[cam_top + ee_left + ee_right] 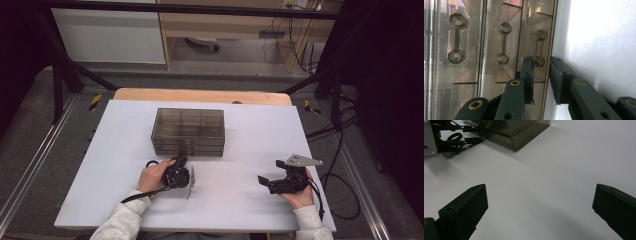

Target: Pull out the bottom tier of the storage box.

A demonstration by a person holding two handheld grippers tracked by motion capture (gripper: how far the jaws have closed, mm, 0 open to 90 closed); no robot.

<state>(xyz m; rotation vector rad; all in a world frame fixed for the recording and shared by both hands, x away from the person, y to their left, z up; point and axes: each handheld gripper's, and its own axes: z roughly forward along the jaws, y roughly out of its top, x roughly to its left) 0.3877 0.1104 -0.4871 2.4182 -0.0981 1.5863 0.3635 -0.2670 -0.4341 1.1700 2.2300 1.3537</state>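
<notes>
My left gripper (541, 72) sits dead ahead of the bottom drawer handle (539, 47) of the drawer box (188, 131), jaws narrowed around its near knob, not yet pinching.

lab | black frame rig (60, 65) | floor cables (340, 150) | desk (225, 25)

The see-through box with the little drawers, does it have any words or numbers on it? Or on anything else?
No words or numbers can be read anywhere.
Smoky drawer box: no label; its handles are plain.
Left gripper and right gripper: no print to be seen.
Yellow-and-black striped marks on the floor: a warning pattern, no letters.
Items on the far shelf: too small to read.
</notes>
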